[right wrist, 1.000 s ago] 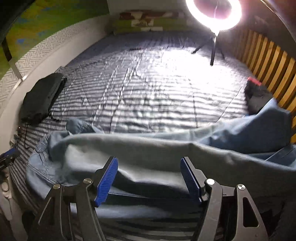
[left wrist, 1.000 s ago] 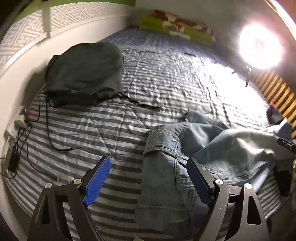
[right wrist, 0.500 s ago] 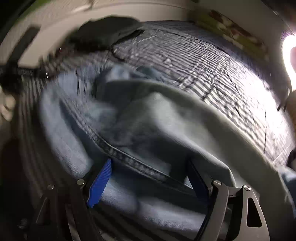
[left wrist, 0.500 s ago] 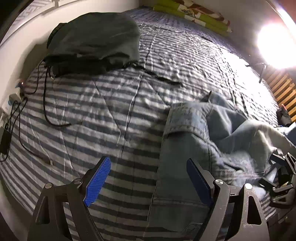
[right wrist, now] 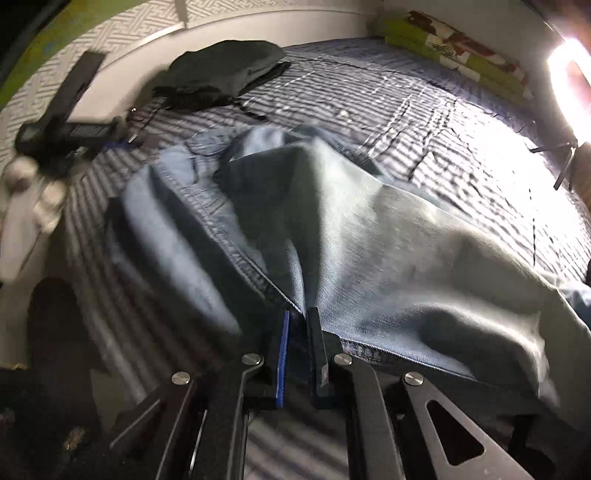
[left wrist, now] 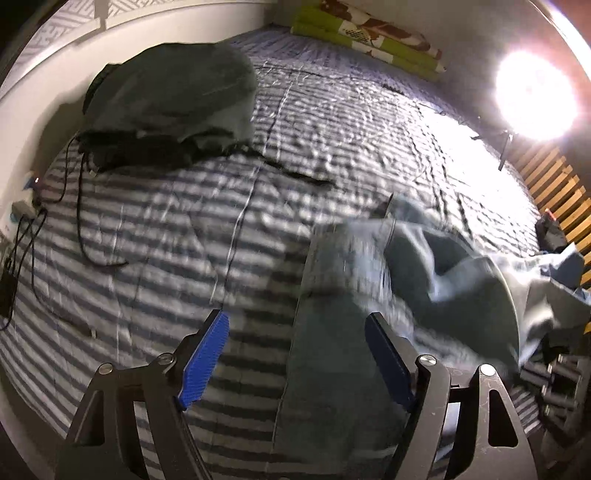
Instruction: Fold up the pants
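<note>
Blue jeans [left wrist: 443, 266] lie crumpled on the striped bedcover [left wrist: 166, 221]. My left gripper [left wrist: 295, 317] hovers over their left edge; its jaws are closing, wide apart, with the denim edge between them and the pads clear of it. In the right wrist view the jeans [right wrist: 369, 240] bunch up toward the camera. My right gripper [right wrist: 300, 314] is closing, its pads pinched on a stitched seam of the denim. Blurred at the far left there is the left gripper [right wrist: 66, 122]. Parts of the right gripper [left wrist: 554, 376] show at the lower right of the left wrist view.
A dark bag [left wrist: 170, 92] rests near the white wall at the back left. Cables and chargers [left wrist: 22, 240] trail along the bed's left edge. A ring light [left wrist: 535, 99] glares at the right, by wooden slats [left wrist: 554, 184]. Folded green cloth [left wrist: 369, 33] lies at the head.
My right gripper rolled, swung left across the jeans and went from wide open to pinched on a seam. The left gripper dipped toward the bed and its jaws narrowed a little.
</note>
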`<state>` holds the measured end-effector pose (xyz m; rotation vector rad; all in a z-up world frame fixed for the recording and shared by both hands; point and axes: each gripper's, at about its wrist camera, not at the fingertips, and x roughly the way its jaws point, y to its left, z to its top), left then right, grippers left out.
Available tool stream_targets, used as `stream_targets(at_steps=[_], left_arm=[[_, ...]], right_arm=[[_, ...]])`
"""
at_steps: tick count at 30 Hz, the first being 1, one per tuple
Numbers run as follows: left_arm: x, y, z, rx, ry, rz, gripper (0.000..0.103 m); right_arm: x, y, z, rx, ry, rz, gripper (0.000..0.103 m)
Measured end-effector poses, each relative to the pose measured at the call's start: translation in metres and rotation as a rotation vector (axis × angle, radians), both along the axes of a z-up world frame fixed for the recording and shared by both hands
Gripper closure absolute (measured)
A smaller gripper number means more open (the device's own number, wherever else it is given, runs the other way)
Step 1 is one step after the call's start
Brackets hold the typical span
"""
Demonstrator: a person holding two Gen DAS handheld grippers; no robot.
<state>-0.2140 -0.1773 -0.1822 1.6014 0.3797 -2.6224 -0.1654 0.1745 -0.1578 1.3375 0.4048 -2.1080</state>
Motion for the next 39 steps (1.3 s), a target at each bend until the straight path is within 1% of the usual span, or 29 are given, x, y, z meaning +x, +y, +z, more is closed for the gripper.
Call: stream_targets(at_steps=[2,5,7,9,10,11,12,13,14,15,16,17,18,19,20,21,22,23,24,25,26,29,32,33,34,35,36,37,39], left_arm=[[-0.012,0.005,0.002,-0.005,-0.007,-0.010,0.023],[-0.035,0.022,-0.005,-0.020,-0.031,-0.057,0.022],[-0.048,0.033,-0.018,-0.012,-0.065,-0.090,0.022],[-0.057,0.042,-0.033,-0.021,-0.103,-0.093,0.021],[-0.059,0.045,-0.040,-0.021,-0.118,-0.090,0.021],[-0.060,0.048,-0.046,-0.010,-0.129,-0.087,0.021],[-0.060,0.049,-0.051,0.005,-0.136,-0.083,0.021],[-0.059,0.050,-0.055,0.013,-0.137,-0.077,0.023],[-0.057,0.051,-0.057,0.018,-0.133,-0.077,0.027],[-0.055,0.053,-0.059,0.020,-0.133,-0.090,0.047],[-0.054,0.055,-0.059,0.002,-0.136,-0.097,0.058],[-0.051,0.056,-0.056,-0.006,-0.126,-0.102,0.062],[-0.048,0.056,-0.052,-0.013,-0.115,-0.109,0.073],[-0.044,0.056,-0.048,-0.013,-0.106,-0.109,0.078],[-0.040,0.054,-0.042,-0.008,-0.093,-0.108,0.080],[-0.034,0.052,-0.036,0.005,-0.080,-0.109,0.082],[-0.028,0.049,-0.029,0.019,-0.066,-0.109,0.083],[-0.022,0.047,-0.022,0.028,-0.055,-0.110,0.083],[-0.014,0.044,-0.015,0.036,-0.046,-0.109,0.083],[-0.005,0.040,-0.009,0.044,-0.037,-0.110,0.084],[0.003,0.037,-0.002,0.053,-0.026,-0.109,0.084],[0.039,0.036,0.015,0.087,0.002,-0.117,0.084],[0.070,0.041,0.013,0.111,-0.011,-0.142,0.084],[0.078,0.042,0.010,0.117,-0.023,-0.150,0.084],[0.088,0.045,0.008,0.130,-0.039,-0.159,0.084],[0.098,0.049,0.003,0.145,-0.059,-0.174,0.084],[0.105,0.050,-0.002,0.151,-0.069,-0.183,0.084],[0.112,0.054,-0.005,0.147,-0.077,-0.192,0.084],[0.121,0.060,-0.011,0.116,-0.086,-0.206,0.084]], right_arm=[[0.009,0.007,0.004,-0.023,-0.037,0.022,0.095],[0.021,0.011,0.007,-0.058,-0.098,0.043,0.095],[0.038,0.010,0.005,-0.042,-0.127,0.088,0.095],[0.059,0.007,0.000,-0.007,-0.138,0.142,0.095],[0.066,0.007,-0.003,-0.014,-0.164,0.156,0.103],[0.074,0.009,-0.007,-0.056,-0.231,0.163,0.103],[0.081,0.011,-0.010,-0.069,-0.256,0.163,0.103],[0.088,0.010,-0.014,-0.051,-0.256,0.165,0.103],[0.095,0.009,-0.017,0.004,-0.214,0.161,0.103],[0.096,0.009,-0.017,0.025,-0.187,0.151,0.103],[0.094,0.012,-0.015,0.025,-0.173,0.133,0.103],[0.086,0.016,-0.009,0.005,-0.159,0.097,0.103],[0.079,0.019,-0.003,-0.003,-0.132,0.066,0.099],[0.069,0.024,0.007,-0.009,-0.087,0.025,0.089],[0.061,0.029,0.016,-0.020,-0.047,-0.004,0.080],[0.052,0.032,0.025,-0.031,0.000,-0.031,0.053],[0.043,0.034,0.033,-0.035,0.050,-0.045,0.029],[0.031,0.034,0.040,-0.027,0.121,-0.055,0.025],[0.019,0.033,0.045,-0.002,0.196,-0.062,0.025],[0.010,0.030,0.046,0.026,0.238,-0.067,0.025],[-0.005,0.025,0.042,0.051,0.255,-0.068,0.025],[-0.030,0.011,0.024,0.054,0.192,-0.032,0.024],[-0.036,-0.004,-0.006,0.097,0.132,0.028,0.024],[-0.033,-0.008,-0.017,0.109,0.095,0.055,0.027],[-0.026,-0.011,-0.028,0.116,0.057,0.080,0.045],[-0.018,-0.011,-0.033,0.126,0.038,0.092,0.059],[-0.008,-0.010,-0.040,0.164,0.023,0.096,0.082],[0.004,-0.005,-0.047,0.204,0.023,0.099,0.095],[0.024,0.005,-0.055,0.230,0.000,0.112,0.099]])
